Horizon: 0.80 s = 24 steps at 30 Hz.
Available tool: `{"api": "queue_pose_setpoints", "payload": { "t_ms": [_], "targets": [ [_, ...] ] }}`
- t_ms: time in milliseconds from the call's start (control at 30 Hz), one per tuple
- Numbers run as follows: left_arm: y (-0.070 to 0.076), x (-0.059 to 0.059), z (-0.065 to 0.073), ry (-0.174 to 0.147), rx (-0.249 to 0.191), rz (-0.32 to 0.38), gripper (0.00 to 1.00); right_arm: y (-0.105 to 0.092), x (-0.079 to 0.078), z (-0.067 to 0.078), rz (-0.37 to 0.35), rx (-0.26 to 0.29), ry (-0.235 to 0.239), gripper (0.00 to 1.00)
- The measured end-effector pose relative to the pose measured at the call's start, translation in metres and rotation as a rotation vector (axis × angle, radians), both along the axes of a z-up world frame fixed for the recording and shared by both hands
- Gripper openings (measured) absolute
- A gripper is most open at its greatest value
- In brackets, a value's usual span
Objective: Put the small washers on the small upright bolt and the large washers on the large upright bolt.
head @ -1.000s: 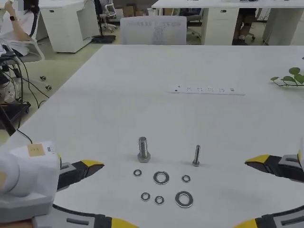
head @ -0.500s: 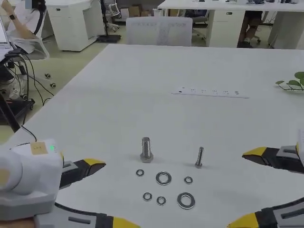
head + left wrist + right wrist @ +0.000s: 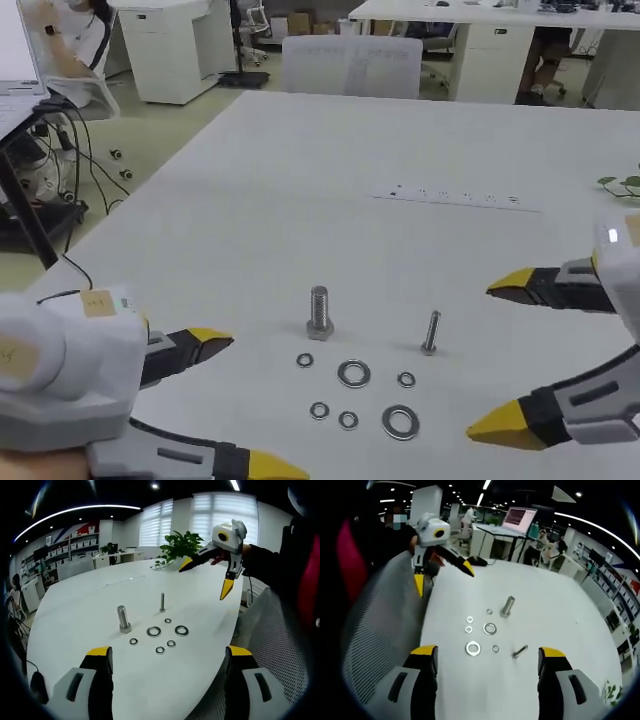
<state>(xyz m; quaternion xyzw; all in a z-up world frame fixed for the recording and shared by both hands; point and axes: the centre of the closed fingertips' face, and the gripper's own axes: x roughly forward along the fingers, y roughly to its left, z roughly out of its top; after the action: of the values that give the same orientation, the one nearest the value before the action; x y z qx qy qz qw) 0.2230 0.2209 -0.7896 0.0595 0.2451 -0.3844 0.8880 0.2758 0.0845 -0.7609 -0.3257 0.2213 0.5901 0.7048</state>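
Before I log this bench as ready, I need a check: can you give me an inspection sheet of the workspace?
Surface: white table, bare around the parts.
Job's things: large bolt and small bolt upright; two large washers and four small washers loose in front, none threaded.
Clutter: socket strip; plant leaves at the right edge.
Grippers: left claw and right claw open, empty, flanking the parts.
Cables: floor cables left of the table.
Surroundings: chair, white desks, a person.
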Motion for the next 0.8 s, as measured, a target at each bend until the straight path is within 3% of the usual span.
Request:
{"api": "queue_pose_setpoints", "payload": {
  "t_ms": [200, 500, 800],
  "targets": [
    [-0.002, -0.001, 0.001, -0.002, 0.003, -0.002, 0.93, 0.018, 0.006, 0.002, 0.066, -0.031, -0.003, 0.80],
    [-0.004, -0.001, -0.001, -0.001, 0.013, -0.011, 0.92, 0.045, 0.010, -0.010, 0.158, -0.090, 0.027, 0.74],
    [-0.007, 0.000, -0.002, 0.002, 0.018, -0.014, 0.92, 0.064, 0.022, -0.036, 0.205, -0.177, 0.075, 0.67]
  ]
}}
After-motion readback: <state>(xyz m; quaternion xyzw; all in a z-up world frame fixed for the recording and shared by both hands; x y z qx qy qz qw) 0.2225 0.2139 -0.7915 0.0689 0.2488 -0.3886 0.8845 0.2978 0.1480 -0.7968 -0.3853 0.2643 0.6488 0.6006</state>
